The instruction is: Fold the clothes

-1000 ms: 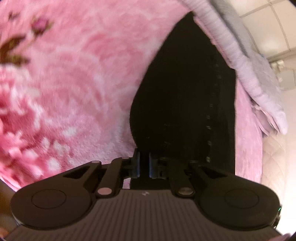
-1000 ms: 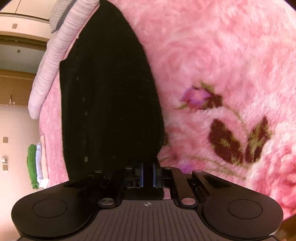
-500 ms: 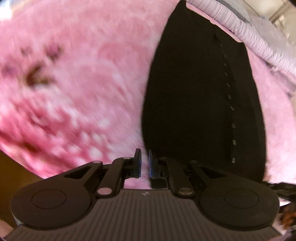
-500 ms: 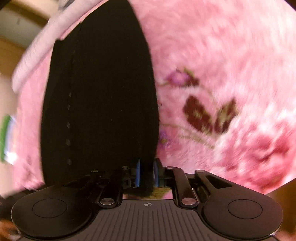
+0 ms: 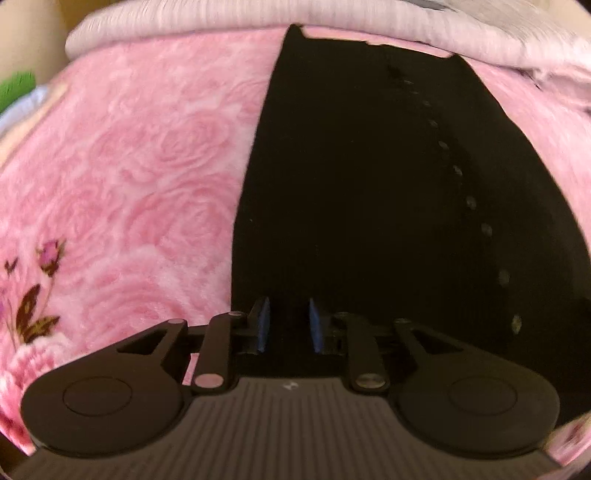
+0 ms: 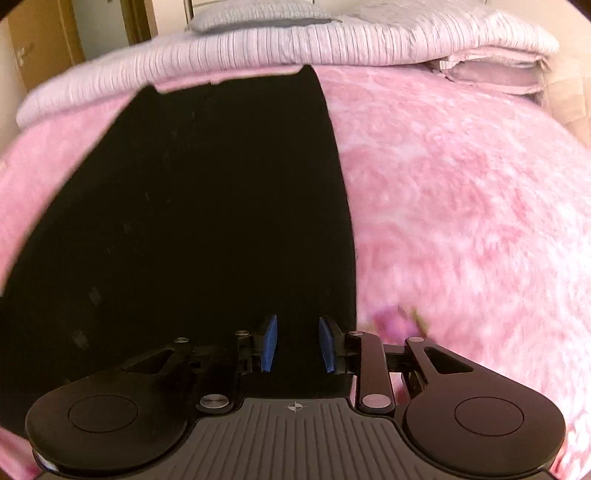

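A black garment (image 5: 369,184) with a row of small buttons lies flat and long on a pink floral blanket (image 5: 147,166). It also shows in the right wrist view (image 6: 203,221). My left gripper (image 5: 287,325) is open over the garment's near left corner, its blue pads apart with nothing between them. My right gripper (image 6: 297,343) is open over the garment's near right edge, also empty.
A pale lilac ribbed quilt (image 6: 258,40) and a pillow (image 6: 255,13) lie along the far end of the bed beyond the garment. The pink blanket (image 6: 461,203) stretches to both sides. A green and white pile (image 5: 14,88) shows at far left.
Both grippers were shut on the garment's near edge and have opened, letting it go. Both views have swung level, and the garment now lies flat.
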Demonstrator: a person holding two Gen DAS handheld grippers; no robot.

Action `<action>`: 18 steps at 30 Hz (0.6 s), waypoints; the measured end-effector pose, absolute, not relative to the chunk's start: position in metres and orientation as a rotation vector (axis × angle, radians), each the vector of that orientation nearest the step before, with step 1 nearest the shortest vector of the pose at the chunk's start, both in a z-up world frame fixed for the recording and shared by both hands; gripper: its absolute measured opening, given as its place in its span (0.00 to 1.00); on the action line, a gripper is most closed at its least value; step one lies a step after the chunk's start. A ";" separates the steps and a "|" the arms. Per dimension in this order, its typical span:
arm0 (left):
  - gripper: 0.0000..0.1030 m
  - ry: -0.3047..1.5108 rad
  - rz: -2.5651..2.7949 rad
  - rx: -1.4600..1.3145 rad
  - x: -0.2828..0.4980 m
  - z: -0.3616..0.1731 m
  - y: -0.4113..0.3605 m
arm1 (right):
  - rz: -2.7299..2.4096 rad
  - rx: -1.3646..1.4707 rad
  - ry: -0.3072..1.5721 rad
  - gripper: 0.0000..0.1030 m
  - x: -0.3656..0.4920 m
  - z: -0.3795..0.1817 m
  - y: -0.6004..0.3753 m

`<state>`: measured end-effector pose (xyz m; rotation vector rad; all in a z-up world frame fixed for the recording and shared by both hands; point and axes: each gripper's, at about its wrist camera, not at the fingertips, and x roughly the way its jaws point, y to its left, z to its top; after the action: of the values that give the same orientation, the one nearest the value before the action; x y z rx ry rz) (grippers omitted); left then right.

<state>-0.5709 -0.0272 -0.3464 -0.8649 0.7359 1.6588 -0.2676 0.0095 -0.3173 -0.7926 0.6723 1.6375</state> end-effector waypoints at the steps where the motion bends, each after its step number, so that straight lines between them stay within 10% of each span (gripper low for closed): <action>1: 0.20 0.740 1.662 -0.834 -0.567 -0.349 -0.034 | 1.643 -0.783 0.642 0.28 -0.265 -0.322 -0.003; 10: 0.22 0.621 1.641 -0.753 -0.556 -0.346 -0.108 | 1.608 -0.736 0.477 0.30 -0.273 -0.326 -0.089; 18: 0.32 0.554 1.650 -0.698 -0.547 -0.280 -0.179 | 1.636 -0.551 0.689 0.31 -0.287 -0.264 -0.137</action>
<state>-0.5474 -0.1786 -0.2797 -0.6980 0.5536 1.6504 -0.2875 -0.1374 -0.2644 -0.5506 0.6891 1.6362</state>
